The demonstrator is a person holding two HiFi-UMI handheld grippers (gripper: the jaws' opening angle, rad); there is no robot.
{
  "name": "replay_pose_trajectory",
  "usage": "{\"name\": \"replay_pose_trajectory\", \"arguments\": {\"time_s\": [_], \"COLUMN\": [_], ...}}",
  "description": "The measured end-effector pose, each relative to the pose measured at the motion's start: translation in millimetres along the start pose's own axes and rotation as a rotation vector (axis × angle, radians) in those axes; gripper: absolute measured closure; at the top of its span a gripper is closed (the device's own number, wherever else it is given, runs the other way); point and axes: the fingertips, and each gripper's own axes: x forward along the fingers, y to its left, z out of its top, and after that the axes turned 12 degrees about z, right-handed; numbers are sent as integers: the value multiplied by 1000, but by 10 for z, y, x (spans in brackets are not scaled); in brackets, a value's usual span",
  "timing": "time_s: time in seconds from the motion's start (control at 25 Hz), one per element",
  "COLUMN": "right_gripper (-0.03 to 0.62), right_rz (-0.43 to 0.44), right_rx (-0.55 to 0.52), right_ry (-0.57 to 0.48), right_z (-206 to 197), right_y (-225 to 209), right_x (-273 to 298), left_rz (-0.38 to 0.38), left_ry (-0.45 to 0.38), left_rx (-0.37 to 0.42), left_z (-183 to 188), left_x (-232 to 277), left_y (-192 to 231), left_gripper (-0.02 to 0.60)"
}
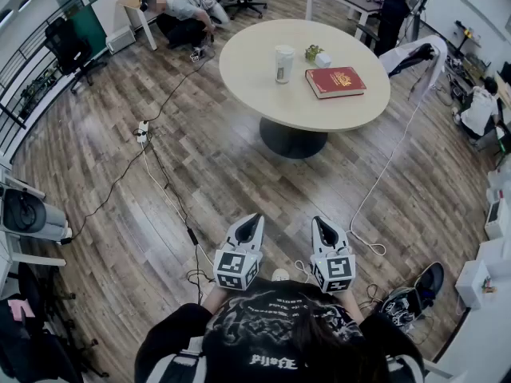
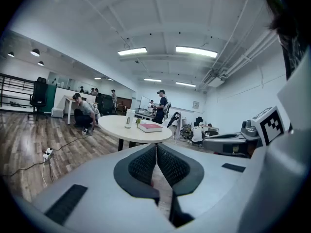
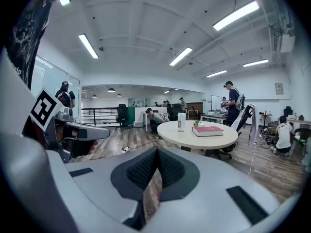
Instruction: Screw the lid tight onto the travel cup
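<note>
**Travel cup upright on the round table, both grippers closed and far off**

The tall, pale plastic travel cup [image 1: 283, 63] stands upright on the round beige table [image 1: 255, 86], toward the table's far side and well in from its rim. Just to its right on the table sit a small green plant [image 1: 312, 53] and a little white box [image 1: 323, 60]. A red hardback book [image 1: 335, 81] lies flat nearer the table's front right edge. The table's left half is bare. Between the table and the person lies a wide stretch of wood-plank floor [image 1: 239, 182], crossed by black cables [image 1: 172, 202] and a white cord [image 1: 383, 178]. Well apart from the table, the left gripper [image 1: 255, 219] and right gripper [image 1: 318, 220] are side by side, each with its jaws pressed together on nothing.
</note>
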Motion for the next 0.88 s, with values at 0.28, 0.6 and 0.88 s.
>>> {"name": "replay_pose_trajectory", "arguments": {"time_s": [0.28,0.6,0.88], "right_gripper": [588,585,332], "right_rz": [18,-31,37], "right_rx": [3,85,128], "right_ry": [8,-45,-72], "right_z": [-49,-64,-28], "right_y": [155,119,303], "right_x": [43,68,180], "left_rz": [-13,-41,-153], "left_ry": [-2,7,9], "left_rx": [11,6,2], "left_z": [-3,-43,-36], "left_x": [-12,-42,-90], "left_y": [27,109,153], "left_gripper": [554,551,328]}}
